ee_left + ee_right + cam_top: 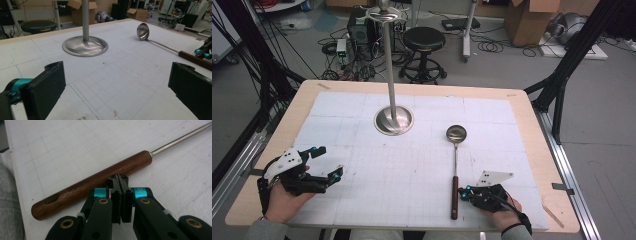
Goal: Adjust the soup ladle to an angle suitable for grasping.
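Observation:
A steel ladle (455,150) with a brown wooden handle (92,183) lies on the white gridded mat (412,165), bowl (143,31) toward the far side. My right gripper (468,192) sits at the front right, its jaws pressed together with nothing between them, tips just beside the handle's middle. In the right gripper view the shut tips (120,180) touch or nearly touch the wood. My left gripper (328,162) rests at the front left, wide open and empty, its pads (51,85) spread far apart over bare mat.
A steel stand with a round base (394,120) and a tall pole (388,60) rises at the mat's far middle. The wooden table edge (542,150) frames the mat. Behind the table are a black stool (424,40), cables and boxes.

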`<state>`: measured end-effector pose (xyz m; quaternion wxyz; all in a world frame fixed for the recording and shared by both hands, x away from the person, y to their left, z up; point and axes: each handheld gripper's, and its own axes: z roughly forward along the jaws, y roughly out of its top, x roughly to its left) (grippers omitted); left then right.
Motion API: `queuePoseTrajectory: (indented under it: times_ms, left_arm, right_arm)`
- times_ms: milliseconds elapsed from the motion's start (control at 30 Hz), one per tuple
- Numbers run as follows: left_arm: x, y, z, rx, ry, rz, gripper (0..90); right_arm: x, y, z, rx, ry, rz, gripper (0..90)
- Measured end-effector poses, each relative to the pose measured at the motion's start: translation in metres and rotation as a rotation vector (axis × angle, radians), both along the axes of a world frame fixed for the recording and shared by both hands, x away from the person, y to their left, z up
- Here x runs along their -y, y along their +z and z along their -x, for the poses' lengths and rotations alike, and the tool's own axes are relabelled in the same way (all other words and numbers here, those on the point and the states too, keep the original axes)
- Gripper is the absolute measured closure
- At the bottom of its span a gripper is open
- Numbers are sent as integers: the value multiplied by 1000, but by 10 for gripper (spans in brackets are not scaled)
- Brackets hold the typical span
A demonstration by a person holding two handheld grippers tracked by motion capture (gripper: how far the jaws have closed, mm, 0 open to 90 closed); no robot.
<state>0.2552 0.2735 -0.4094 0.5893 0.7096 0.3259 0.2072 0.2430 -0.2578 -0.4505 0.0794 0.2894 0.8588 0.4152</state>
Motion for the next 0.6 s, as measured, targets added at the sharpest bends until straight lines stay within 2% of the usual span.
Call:
queuePoseTrajectory:
  times_ms: [300,600]
  left_arm:
    - [1,-1,-1,-3,-2,-3,17]
    - [1,-1,-1,-7,-2,-5,18]
  right_arm:
    - [-6,0,0,10,-15,6,899]
    - [-22,0,-5,20,-29,12,900]
